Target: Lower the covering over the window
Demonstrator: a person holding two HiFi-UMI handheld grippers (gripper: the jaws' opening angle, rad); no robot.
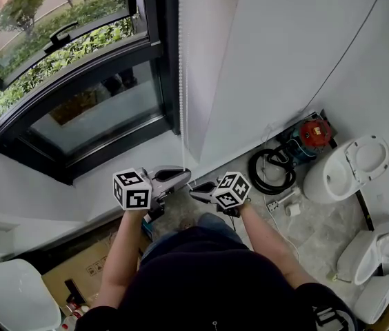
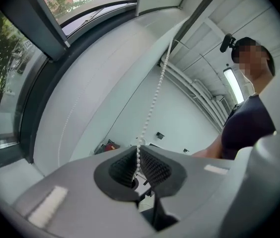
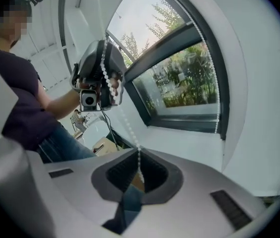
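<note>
The left hand-held gripper (image 2: 139,150) and the right hand-held gripper (image 3: 139,155) are close together, each clenched on the bead chain (image 1: 181,81) hanging beside the window (image 1: 77,95). No blind shows over the glass, so the lowering looks barely begun.

Window frame (image 1: 118,143) and sill (image 1: 139,161) block ahead, wall (image 1: 284,47) tight on right. Floor right cluttered: toilets (image 1: 350,167), hose coil (image 1: 272,169). Free air above sill.

Grey tiled floor (image 1: 322,229) carries a white toilet (image 1: 350,165), a second toilet (image 1: 381,250), a coiled black hose (image 1: 272,169) and a cardboard box (image 1: 87,267).
</note>
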